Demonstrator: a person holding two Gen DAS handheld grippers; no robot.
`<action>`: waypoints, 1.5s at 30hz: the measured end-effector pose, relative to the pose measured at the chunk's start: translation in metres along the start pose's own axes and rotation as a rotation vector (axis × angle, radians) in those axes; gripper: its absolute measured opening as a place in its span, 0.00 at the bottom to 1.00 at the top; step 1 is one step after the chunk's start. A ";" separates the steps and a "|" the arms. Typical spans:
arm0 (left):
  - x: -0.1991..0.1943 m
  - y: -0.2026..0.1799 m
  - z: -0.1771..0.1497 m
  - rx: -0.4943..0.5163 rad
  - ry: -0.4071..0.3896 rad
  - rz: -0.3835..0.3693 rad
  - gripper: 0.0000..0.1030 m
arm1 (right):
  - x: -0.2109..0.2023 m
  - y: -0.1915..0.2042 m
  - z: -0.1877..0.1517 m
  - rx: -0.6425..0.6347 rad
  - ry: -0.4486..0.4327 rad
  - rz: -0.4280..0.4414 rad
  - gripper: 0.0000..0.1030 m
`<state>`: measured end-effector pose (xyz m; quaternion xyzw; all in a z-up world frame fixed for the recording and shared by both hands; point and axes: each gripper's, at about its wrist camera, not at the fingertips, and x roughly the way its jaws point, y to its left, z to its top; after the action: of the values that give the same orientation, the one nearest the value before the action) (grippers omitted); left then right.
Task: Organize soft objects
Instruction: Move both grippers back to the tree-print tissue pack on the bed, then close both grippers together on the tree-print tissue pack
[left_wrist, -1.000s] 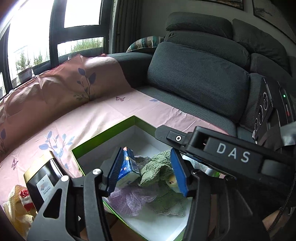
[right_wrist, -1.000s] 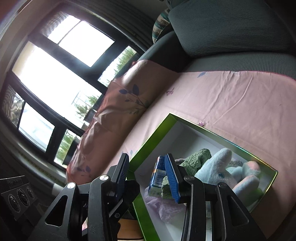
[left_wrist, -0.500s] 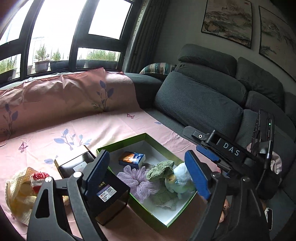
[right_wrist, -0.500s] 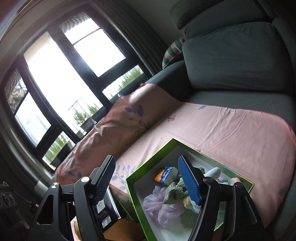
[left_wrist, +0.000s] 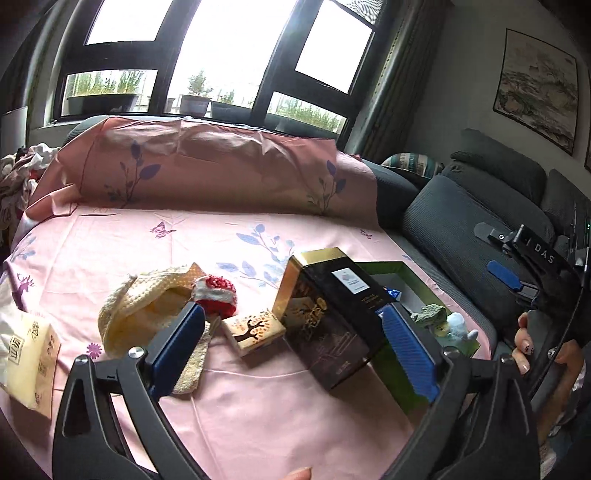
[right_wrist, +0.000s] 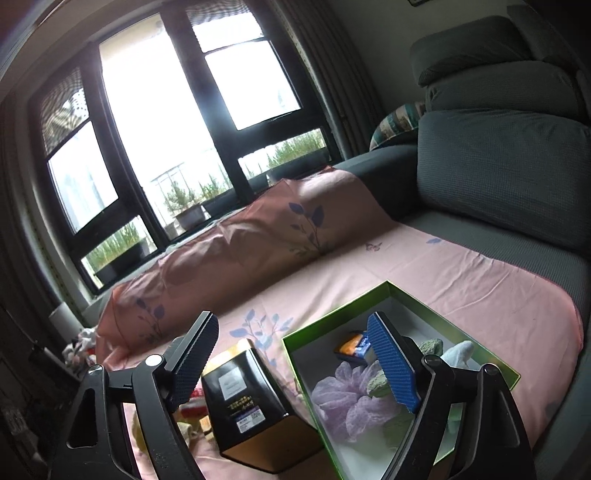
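A green box (right_wrist: 480, 354) with a white inside sits on the pink sheet; it holds a purple scrunchie (right_wrist: 347, 395), green knit pieces (right_wrist: 430, 345), a pale blue plush (right_wrist: 458, 352) and a small blue-orange pack (right_wrist: 352, 345). In the left wrist view the box (left_wrist: 391, 267) is half hidden behind a black tin (left_wrist: 332, 317). A cream knit hat (left_wrist: 147, 306) and a red-and-white knit piece (left_wrist: 216, 291) lie left of the tin. My left gripper (left_wrist: 291, 350) is open and empty above the sheet. My right gripper (right_wrist: 291, 363) is open and empty above the box's near-left corner.
A small wooden block (left_wrist: 255, 328) lies beside the tin. A yellow tissue pack (left_wrist: 26, 354) lies at the left edge. The grey sofa back (right_wrist: 502, 170) rises on the right. A sheet-covered bolster (left_wrist: 207, 166) runs under the windows.
Both grippers opened and pulled back and up from the box, leaving the small pack inside it. The left wrist view swung left, bringing the hat, knit piece and tissue pack into view.
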<state>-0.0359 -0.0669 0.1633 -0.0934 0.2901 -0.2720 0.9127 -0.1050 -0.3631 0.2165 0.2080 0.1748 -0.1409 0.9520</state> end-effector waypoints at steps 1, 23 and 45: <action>0.000 0.015 -0.003 -0.041 0.009 0.021 0.94 | 0.000 0.007 -0.002 -0.023 0.006 0.011 0.81; -0.010 0.146 -0.032 -0.332 0.054 0.331 0.93 | 0.096 0.177 -0.121 -0.428 0.390 0.108 0.68; -0.003 0.152 -0.037 -0.341 0.122 0.351 0.93 | 0.180 0.193 -0.217 -0.851 0.487 -0.274 0.40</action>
<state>0.0074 0.0611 0.0849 -0.1776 0.3979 -0.0619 0.8979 0.0630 -0.1333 0.0283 -0.1963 0.4595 -0.1281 0.8567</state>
